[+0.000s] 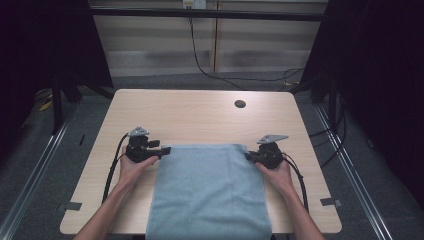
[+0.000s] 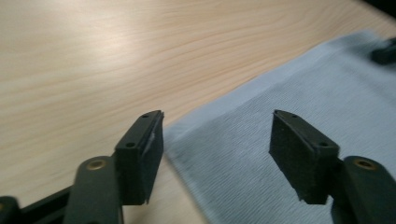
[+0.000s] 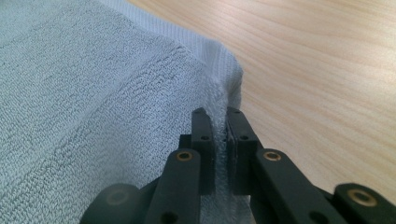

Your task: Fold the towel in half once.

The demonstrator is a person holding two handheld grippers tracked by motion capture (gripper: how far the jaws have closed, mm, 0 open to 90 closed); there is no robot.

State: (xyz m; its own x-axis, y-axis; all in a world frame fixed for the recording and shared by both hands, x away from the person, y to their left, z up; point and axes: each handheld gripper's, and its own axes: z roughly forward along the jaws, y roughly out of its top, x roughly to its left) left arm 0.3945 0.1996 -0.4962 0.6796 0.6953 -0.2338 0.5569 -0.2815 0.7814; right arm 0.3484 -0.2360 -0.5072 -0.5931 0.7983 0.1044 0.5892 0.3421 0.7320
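Hanging off the near table edge, the light blue towel lies flat on the wooden table, its far edge running between the two grippers. Terry cloth: soft, limp, light, will sag and drape once lifted (no stiffness to rely on), though the looped pile should hold well between pads. Best purchase looks like the far corners, at the hemmed band. Right gripper: jaws pinched nearly shut on the far right corner, a fold of cloth between the pads. Left gripper: jaws wide apart, astride the far left corner, hovering, gripping nothing. Beyond, bare tabletop with one dark round hole.
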